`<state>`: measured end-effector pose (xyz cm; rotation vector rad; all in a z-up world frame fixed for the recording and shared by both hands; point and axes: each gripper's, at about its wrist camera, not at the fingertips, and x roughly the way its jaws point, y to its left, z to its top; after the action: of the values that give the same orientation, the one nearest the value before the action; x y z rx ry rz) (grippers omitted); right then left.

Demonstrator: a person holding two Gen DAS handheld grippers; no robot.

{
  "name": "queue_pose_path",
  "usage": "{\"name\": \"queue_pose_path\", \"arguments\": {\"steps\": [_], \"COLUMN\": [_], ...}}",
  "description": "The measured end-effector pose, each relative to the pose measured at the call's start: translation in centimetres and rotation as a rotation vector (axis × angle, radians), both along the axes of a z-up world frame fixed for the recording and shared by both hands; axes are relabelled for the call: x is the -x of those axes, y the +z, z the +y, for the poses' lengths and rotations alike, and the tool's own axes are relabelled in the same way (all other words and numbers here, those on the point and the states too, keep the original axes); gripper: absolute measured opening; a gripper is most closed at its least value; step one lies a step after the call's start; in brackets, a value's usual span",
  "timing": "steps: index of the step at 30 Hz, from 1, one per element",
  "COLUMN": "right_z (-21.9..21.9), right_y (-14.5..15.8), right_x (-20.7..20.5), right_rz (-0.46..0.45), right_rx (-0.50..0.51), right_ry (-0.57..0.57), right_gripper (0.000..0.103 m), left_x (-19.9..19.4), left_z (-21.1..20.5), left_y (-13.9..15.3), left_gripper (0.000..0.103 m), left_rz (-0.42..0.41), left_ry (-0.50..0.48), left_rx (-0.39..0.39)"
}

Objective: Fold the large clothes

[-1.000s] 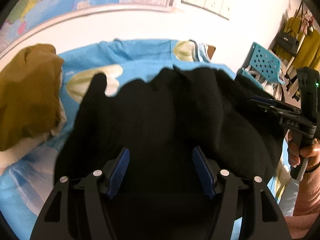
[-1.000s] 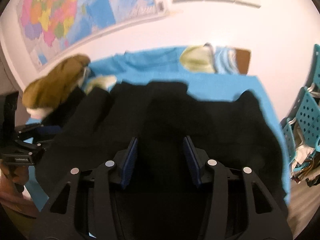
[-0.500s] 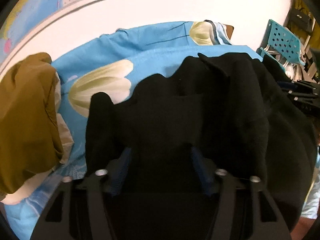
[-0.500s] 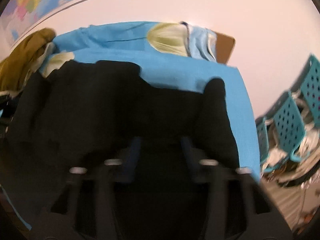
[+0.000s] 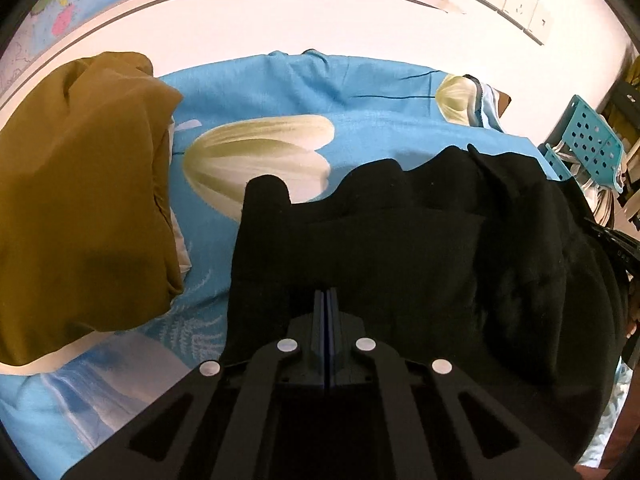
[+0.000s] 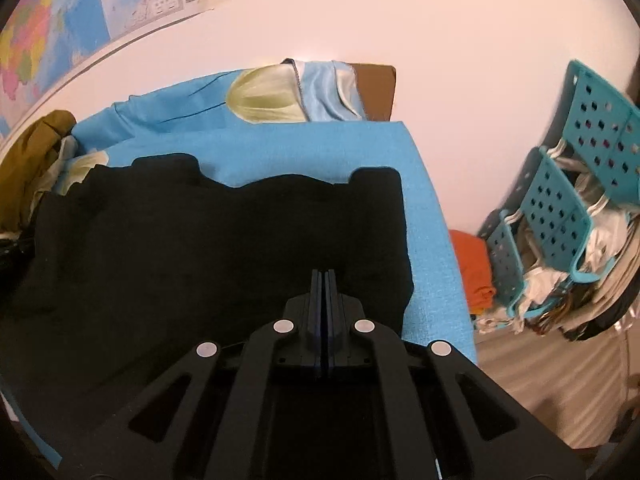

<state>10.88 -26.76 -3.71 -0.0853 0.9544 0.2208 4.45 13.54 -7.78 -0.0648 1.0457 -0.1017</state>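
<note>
The black garment [image 5: 420,264] is lying spread on the blue flowered sheet [image 5: 260,92]. The left gripper [image 5: 325,294] and the right gripper [image 6: 324,274] have both just closed; their fingers are pressed together over the garment's near edge, though whether they are pinching the cloth cannot be told. An ochre garment [image 5: 80,200] is lying heaped just left of the black one.

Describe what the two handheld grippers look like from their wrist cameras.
Both look alike. The left gripper and right gripper have matte black linkage frames with round silver pivot pins and slim dark blue pads. No cables, labels or sleeves are visible.
</note>
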Motion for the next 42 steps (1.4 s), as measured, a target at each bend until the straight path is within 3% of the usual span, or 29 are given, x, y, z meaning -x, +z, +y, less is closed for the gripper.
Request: {"name": "queue_pose_path", "arguments": {"steps": [6, 8, 10, 12, 13, 14, 17, 22, 25, 30, 35, 42], "right_z": [1.3, 2.6, 3.9, 4.5, 4.6, 4.4, 3.2, -0.8, -3.7, -6.5, -6.3, -5.4], "right_y": [3.4, 3.1, 2.0, 0.3, 0.0, 0.4, 2.6, 4.5, 3.6, 0.8, -0.8, -2.7], "right_x": [2.9, 3.3, 3.0, 2.5, 2.5, 2.7, 4.4, 8.2, 10.9, 14.6, 15.0, 13.0], "right_rz": [-0.078, -0.058, -0.020, 0.028, 0.036, 0.020, -0.025, -0.027, 0.038, 0.140, 0.184, 0.223], "right_rx": [-0.138, -0.168, -0.138, -0.102, -0.106, -0.117, -0.217, -0.408, -0.570, -0.736, -0.804, -0.861], "right_ry": [0.107, 0.167, 0.192, 0.179, 0.174, 0.170, 0.177, 0.155, 0.124, 0.053, 0.016, -0.033], "right_gripper": [0.029, 0.033, 0.035, 0.037, 0.037, 0.040, 0.055, 0.071, 0.075, 0.079, 0.081, 0.088], "left_x": [0.6, 0.8, 1.2, 1.6, 2.2, 2.9, 5.4, 10.0, 12.5, 16.6, 17.4, 16.2], "left_z": [-0.1, -0.5, -0.8, -0.8, -0.8, -0.8, -0.8, 0.3, 1.1, 2.1, 1.1, -0.3], "left_y": [-0.1, 0.1, 0.4, 0.9, 1.4, 2.0, 3.6, 4.7, 4.2, 2.5, 0.3, -2.4], "left_gripper": [0.002, 0.004, 0.009, 0.022, 0.045, 0.058, 0.059, 0.066, 0.066, 0.066, 0.066, 0.069], "left_rz": [-0.012, -0.022, -0.038, -0.054, -0.076, -0.100, -0.165, -0.188, -0.163, -0.115, -0.041, 0.065], "left_ry": [0.013, 0.010, 0.001, 0.001, -0.009, -0.012, -0.028, -0.091, -0.130, -0.202, -0.202, -0.190], "left_rx": [-0.038, -0.058, -0.062, -0.039, -0.015, -0.005, 0.010, 0.142, 0.266, 0.440, 0.438, 0.559]}}
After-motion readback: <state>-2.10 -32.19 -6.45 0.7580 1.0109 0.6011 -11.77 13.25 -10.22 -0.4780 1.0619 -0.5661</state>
